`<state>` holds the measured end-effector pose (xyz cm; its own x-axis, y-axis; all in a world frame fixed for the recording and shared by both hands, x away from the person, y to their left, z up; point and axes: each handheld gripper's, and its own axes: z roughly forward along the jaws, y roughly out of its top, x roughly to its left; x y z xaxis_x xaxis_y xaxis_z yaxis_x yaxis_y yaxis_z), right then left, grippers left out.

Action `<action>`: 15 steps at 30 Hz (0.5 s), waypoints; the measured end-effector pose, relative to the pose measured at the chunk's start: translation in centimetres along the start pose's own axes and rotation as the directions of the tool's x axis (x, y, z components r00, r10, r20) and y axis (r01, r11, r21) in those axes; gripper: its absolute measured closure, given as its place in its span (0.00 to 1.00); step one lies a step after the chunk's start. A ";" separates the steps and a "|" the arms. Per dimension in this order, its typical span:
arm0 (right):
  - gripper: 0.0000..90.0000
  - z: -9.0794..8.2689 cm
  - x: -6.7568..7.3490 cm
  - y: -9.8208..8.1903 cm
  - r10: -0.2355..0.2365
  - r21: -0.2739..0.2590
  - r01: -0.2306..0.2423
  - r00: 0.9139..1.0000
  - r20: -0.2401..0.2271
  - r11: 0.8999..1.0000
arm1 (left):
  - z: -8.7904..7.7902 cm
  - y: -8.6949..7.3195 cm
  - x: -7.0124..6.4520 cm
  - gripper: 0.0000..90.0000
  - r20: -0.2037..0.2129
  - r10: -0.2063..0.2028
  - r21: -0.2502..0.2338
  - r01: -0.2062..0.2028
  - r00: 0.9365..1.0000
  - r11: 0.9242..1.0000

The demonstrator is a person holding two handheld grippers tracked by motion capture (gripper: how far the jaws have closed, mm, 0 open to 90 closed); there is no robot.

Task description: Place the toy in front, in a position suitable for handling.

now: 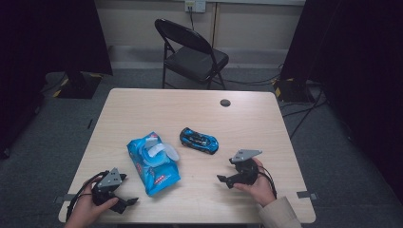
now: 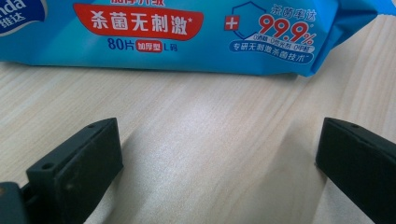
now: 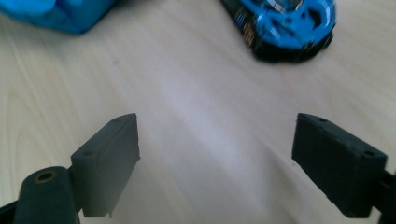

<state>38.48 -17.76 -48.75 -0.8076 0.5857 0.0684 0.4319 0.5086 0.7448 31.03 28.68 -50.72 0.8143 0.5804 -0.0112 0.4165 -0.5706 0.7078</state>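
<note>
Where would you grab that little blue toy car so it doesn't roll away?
Probably across the toy car at mid-body, fingers on its two long flanks, coming straight down from above. It sits on its wheels, so the flanks are the flattest parallel faces. The right gripper, open, is nearest.

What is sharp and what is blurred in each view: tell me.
High view: dim, dark surroundings, soft detail. Left gripper view: print on the wipes pack sharp, pale sheen on the table. Right gripper view: toy car blurred, near jaws soft.

Blue wipes pack (image 1: 153,164) with red label, blue-black toy car (image 1: 199,140).
</note>
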 end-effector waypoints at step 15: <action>0.16 4.0 -2.2 5.8 -0.117 0.022 0.117 0.993 0.015 0.993 | 0.0 0.0 0.0 0.00 0.003 0.000 0.000 0.000 1.000 1.000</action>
<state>44.34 -13.57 -47.21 -0.8466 0.5315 -0.0293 0.3435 0.5874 0.7328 31.02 28.68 -50.72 0.8155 0.5786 -0.0139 0.4170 -0.5707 0.7074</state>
